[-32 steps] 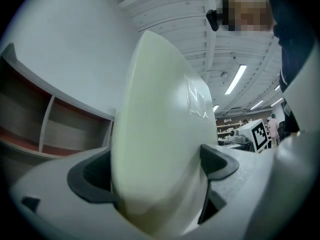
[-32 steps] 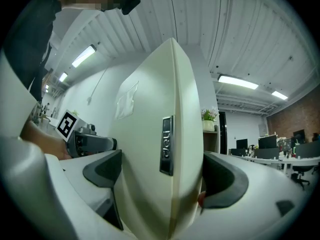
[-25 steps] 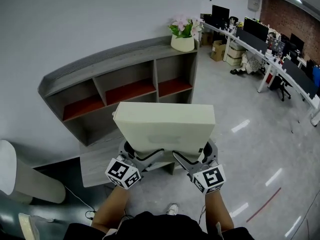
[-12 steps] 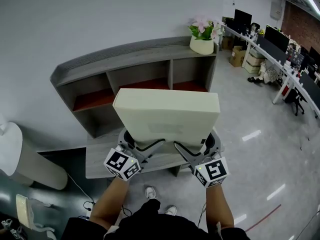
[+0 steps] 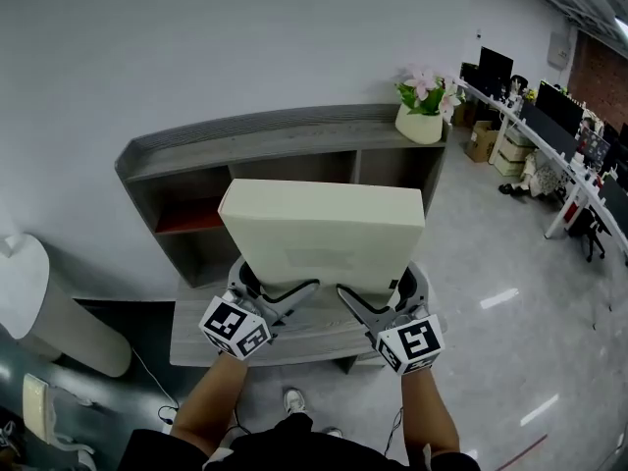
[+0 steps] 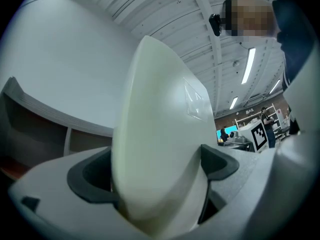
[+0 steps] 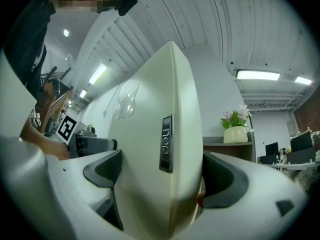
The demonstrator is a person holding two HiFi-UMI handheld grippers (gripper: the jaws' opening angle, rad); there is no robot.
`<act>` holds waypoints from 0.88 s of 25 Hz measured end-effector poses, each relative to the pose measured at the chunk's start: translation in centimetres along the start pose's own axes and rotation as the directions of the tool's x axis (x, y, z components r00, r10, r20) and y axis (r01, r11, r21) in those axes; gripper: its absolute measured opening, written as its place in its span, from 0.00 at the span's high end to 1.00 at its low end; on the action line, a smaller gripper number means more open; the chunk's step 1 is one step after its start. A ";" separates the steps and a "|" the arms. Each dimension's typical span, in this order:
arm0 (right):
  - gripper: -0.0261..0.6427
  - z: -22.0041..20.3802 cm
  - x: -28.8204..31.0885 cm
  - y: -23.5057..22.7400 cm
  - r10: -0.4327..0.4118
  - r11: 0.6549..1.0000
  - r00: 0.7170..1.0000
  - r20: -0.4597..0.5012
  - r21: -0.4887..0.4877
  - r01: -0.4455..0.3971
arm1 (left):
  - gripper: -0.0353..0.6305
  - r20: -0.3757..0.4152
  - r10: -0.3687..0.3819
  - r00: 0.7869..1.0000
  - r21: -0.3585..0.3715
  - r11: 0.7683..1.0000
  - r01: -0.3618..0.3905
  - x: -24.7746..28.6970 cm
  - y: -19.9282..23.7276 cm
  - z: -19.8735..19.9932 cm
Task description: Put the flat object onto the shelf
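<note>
A flat cream-white case (image 5: 322, 234) is held level in front of me, over the low front ledge of the grey shelf unit (image 5: 255, 131). My left gripper (image 5: 263, 290) is shut on the case's near left edge, and my right gripper (image 5: 378, 295) is shut on its near right edge. In the left gripper view the case (image 6: 157, 134) fills the gap between the dark jaw pads. In the right gripper view the case (image 7: 160, 149) shows a small dark label on its edge. The shelf has open compartments with red floors (image 5: 191, 216).
A potted plant (image 5: 424, 106) stands on the shelf's right end. A white rounded object (image 5: 39, 307) stands on the floor at the left. Desks with monitors (image 5: 579, 145) line the far right. A white wall rises behind the shelf.
The view has moved closer to the shelf and shifted right along it. The case now covers more of the middle compartments. Both grippers keep the same hold.
</note>
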State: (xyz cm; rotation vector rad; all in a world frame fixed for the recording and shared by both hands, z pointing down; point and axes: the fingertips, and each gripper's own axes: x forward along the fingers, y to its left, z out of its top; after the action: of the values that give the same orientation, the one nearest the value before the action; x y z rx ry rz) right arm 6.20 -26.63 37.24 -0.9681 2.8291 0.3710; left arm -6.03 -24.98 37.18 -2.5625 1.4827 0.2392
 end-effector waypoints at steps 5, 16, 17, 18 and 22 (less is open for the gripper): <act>0.25 1.1 3.9 -0.7 0.038 0.999 0.999 0.026 -0.016 -0.038 | 0.15 0.024 0.034 0.999 0.025 0.999 -0.035 0.9 3.3 1.5; 0.25 6.1 12.4 -3.2 0.108 0.991 0.986 0.124 -0.088 -0.097 | 0.15 0.095 0.063 0.993 0.121 0.990 -0.075 4.1 10.3 7.5; 0.25 6.7 13.1 -3.6 0.112 0.991 0.985 0.132 -0.094 -0.100 | 0.15 0.104 0.065 0.993 0.128 0.989 -0.078 4.6 10.8 8.2; 0.25 7.3 13.8 -4.0 0.115 0.990 0.983 0.143 -0.099 -0.102 | 0.15 0.111 0.065 0.992 0.136 0.988 -0.080 5.0 11.4 8.9; 0.25 10.1 17.2 -4.2 0.136 0.985 0.974 0.183 -0.129 -0.114 | 0.15 0.141 0.070 0.988 0.164 0.982 -0.093 5.7 14.2 11.9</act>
State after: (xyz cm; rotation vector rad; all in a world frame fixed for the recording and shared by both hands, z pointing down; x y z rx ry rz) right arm -4.30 -37.18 23.30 -0.7300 2.7242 0.6166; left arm -16.21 -34.04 23.40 -2.3083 1.4916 0.2775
